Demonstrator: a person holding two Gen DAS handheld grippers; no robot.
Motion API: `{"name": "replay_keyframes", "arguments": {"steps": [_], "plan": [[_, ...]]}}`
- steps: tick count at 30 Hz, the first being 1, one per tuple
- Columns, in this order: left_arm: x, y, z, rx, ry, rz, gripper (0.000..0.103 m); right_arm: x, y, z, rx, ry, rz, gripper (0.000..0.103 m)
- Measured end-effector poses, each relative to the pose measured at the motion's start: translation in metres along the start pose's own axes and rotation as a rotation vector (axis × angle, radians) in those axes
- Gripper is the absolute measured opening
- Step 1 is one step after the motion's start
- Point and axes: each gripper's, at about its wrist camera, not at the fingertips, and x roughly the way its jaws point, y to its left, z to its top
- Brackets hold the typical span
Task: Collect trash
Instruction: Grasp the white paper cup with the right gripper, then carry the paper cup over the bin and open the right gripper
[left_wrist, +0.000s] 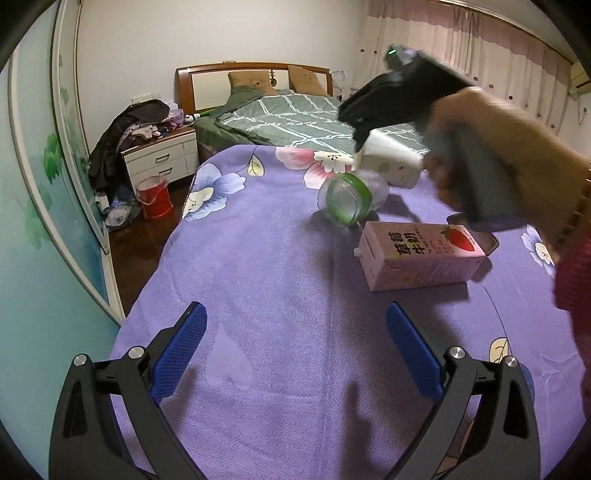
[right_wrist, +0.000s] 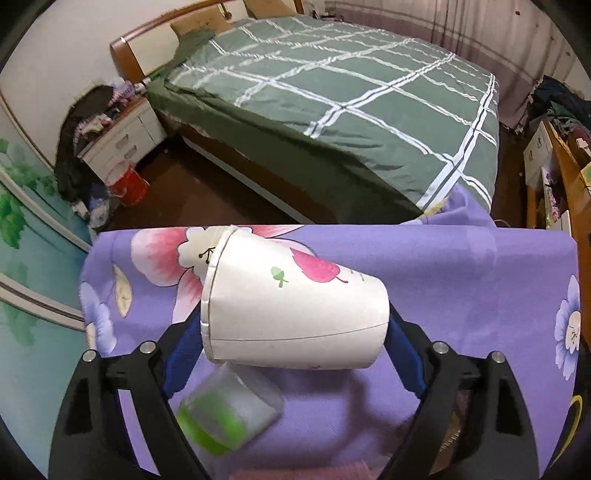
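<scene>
White paper, thin-walled and printed with a pink leaf, sat crosswise between the blue pads of the right gripper (right_wrist: 295, 332) — the paper cup (right_wrist: 291, 306) was clamped on its side, rim to the left and base to the right, lifted clear of the purple floral cloth (right_wrist: 461, 266). The grip looked to bear near the cup's two ends, so too hard a squeeze could crumple it, and a slack one could let it swivel and drop. Just beneath the cup lay a clear plastic cup (right_wrist: 229, 413) with a green band, tipped over and blurred; a low swing of the jaws might knock it rolling toward the cloth's edge. The left gripper (left_wrist: 295, 350) hung spread wide and empty over bare cloth, well short of the pink strawberry milk carton (left_wrist: 421, 258), which lay flat near the clear cup. Off the table by the white nightstand (left_wrist: 162, 158) stood a red bucket (left_wrist: 153, 197) — possibly the bin, though I could not tell, and carrying the cup that far would test the hold
</scene>
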Motion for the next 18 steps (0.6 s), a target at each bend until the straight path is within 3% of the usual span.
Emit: {"name": "replay_keyframes", "arguments": {"steps": [6,12,18], "plan": [[0.0,-0.002,0.001,0.017,-0.008,0.008,0.096,-0.067,-0.042,-0.041,-0.043,-0.112,0.026,0.083],[-0.001,-0.005,0.0,0.031,-0.011,0.015,0.096,-0.141,-0.137,-0.124,0.007,-0.219,0.026,0.083],[-0.004,-0.013,0.0,0.066,-0.023,0.027,0.096,-0.198,-0.25,-0.222,0.137,-0.275,-0.084,0.083]]}}
